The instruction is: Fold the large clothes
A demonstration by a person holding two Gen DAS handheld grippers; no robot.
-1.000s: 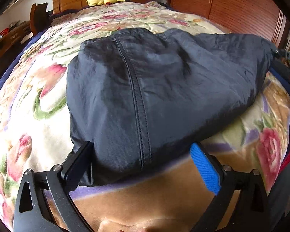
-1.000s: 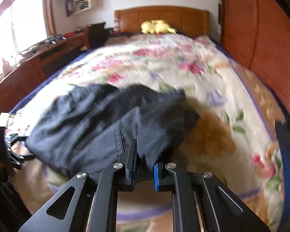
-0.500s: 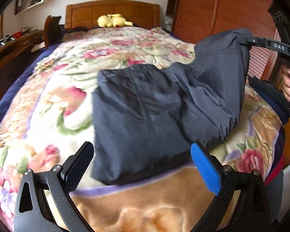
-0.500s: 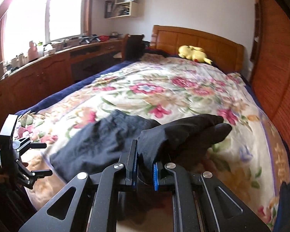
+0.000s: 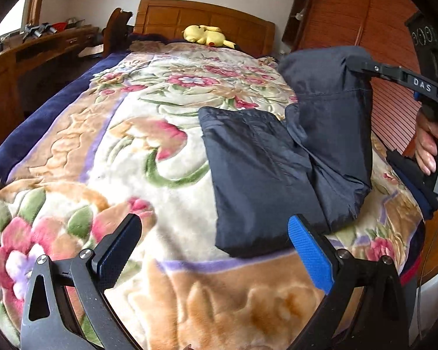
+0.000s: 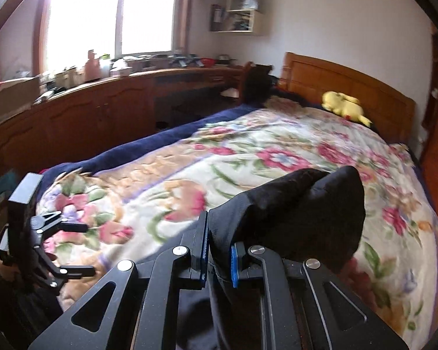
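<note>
1. clearly, the right gripper [image 6: 219,258] had its fingers clenched on a bunched edge of the dark navy garment [image 5: 262,175], with the cloth pinched between the blue pads and rising in a soft hump just beyond them.
2. that hold looked meant to lift one side of the garment so it could be carried over the flat part as a fold; this is a judgement from the raised cloth and the task.
3. the left gripper [image 5: 216,250] hung with its fingers spread wide and released, grasping nothing, low over the near end of the bed [image 5: 131,175] and just beside the garment's near edge, probably free to steady or smooth the cloth.
4. the garment lay toward the right side of the floral blanket, near the foot of the bed; its left part rested flat in a rough rectangle, while its right part stood up off the blanket, hanging from the right gripper.
5. the fabric looked thin, smooth and slightly shiny, with stitched seams running along the flat part and loose creases where it was raised.
6. a yellow plush toy [image 5: 207,35] lay well apart by the wooden headboard.
</note>
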